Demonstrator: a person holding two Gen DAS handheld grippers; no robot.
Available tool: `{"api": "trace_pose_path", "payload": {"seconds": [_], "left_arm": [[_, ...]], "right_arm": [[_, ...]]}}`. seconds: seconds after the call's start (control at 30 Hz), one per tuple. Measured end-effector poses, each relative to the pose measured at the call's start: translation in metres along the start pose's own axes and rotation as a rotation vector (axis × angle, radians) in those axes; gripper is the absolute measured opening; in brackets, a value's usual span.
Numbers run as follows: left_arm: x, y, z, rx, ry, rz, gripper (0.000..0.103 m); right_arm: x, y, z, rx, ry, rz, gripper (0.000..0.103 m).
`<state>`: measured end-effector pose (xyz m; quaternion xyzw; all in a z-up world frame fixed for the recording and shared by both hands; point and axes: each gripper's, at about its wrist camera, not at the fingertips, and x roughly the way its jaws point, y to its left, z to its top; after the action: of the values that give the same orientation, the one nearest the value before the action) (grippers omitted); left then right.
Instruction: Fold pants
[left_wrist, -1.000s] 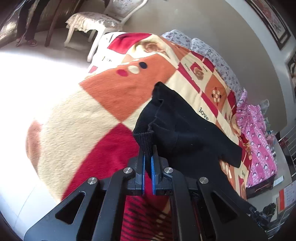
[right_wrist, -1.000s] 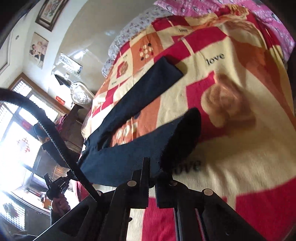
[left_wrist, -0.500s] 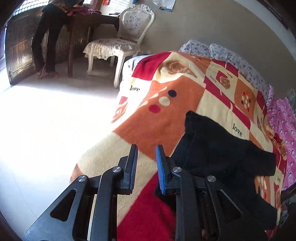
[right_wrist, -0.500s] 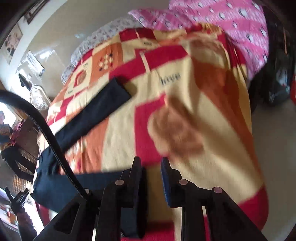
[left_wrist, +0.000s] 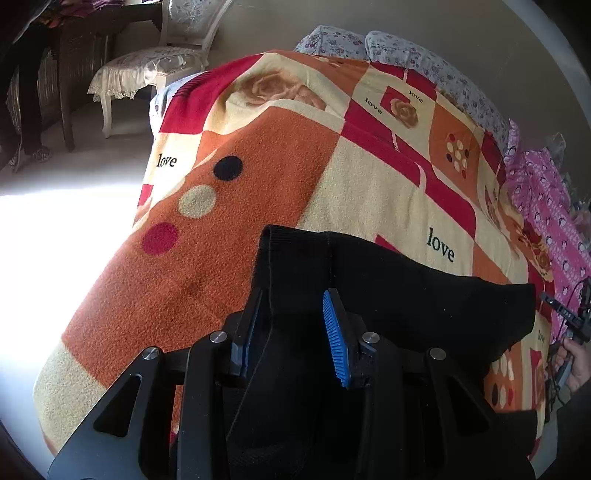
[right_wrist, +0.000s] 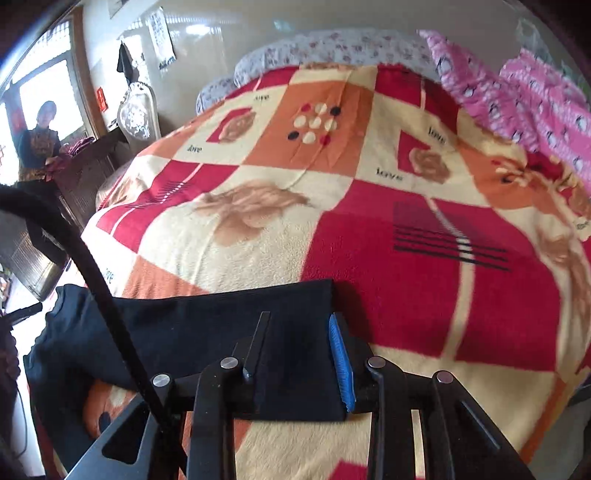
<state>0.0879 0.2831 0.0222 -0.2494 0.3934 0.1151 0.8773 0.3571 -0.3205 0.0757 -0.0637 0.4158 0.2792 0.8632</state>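
Observation:
Black pants (left_wrist: 424, 295) lie on a red, orange and cream patchwork blanket (left_wrist: 280, 155). In the left wrist view a ribbed edge of the pants (left_wrist: 291, 240) sits just ahead of my left gripper (left_wrist: 291, 325). Its jaws are opening and the cloth lies loose beneath them; the blue pads (left_wrist: 334, 332) do not press on it. In the right wrist view a flat, folded-over leg of the pants (right_wrist: 207, 325) ends under my right gripper (right_wrist: 297, 343). Those jaws are opening too, with dark cloth lying flat between them, unpinched.
Pink patterned bedding (right_wrist: 517, 85) and floral pillows (left_wrist: 424, 62) line the bed's far side. A white chair (left_wrist: 162, 55) and a dark table (right_wrist: 85, 166) stand beside the bed, where a person (right_wrist: 40, 136) stands. A black cable (right_wrist: 92, 288) crosses the right view.
Both grippers were shut on raised pants cloth a second ago. They have let go and their jaws stand apart; the cloth now lies flat on the blanket. Both views have swung across the bed.

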Motion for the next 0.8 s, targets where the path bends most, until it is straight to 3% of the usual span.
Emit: {"api": "trace_pose_path", "payload": {"seconds": [0.13,0.27,0.4,0.5,0.67,0.8], "left_arm": [[0.0,0.002,0.009,0.046,-0.02,0.015,0.032],[0.0,0.013,0.019,0.041,-0.016,0.01,0.032],[0.008,0.026,0.024,0.014,0.007,-0.013,0.032],[0.01,0.031,0.026,0.021,0.004,-0.013,0.032],[0.025,0.029,0.036,0.126,0.047,-0.009,0.032],[0.041,0.011,0.04,0.263,0.095,-0.056,0.032]], "right_arm": [[0.033,-0.003,0.006,-0.071,0.024,-0.069,0.029],[0.05,-0.001,0.008,-0.113,0.032,-0.078,0.023],[0.047,-0.003,0.008,-0.076,0.006,-0.054,0.008],[0.038,0.004,0.004,-0.092,-0.018,-0.053,0.006],[0.027,0.007,-0.001,-0.075,-0.033,-0.052,0.006],[0.025,0.008,-0.005,-0.064,-0.042,-0.055,0.006]]}}
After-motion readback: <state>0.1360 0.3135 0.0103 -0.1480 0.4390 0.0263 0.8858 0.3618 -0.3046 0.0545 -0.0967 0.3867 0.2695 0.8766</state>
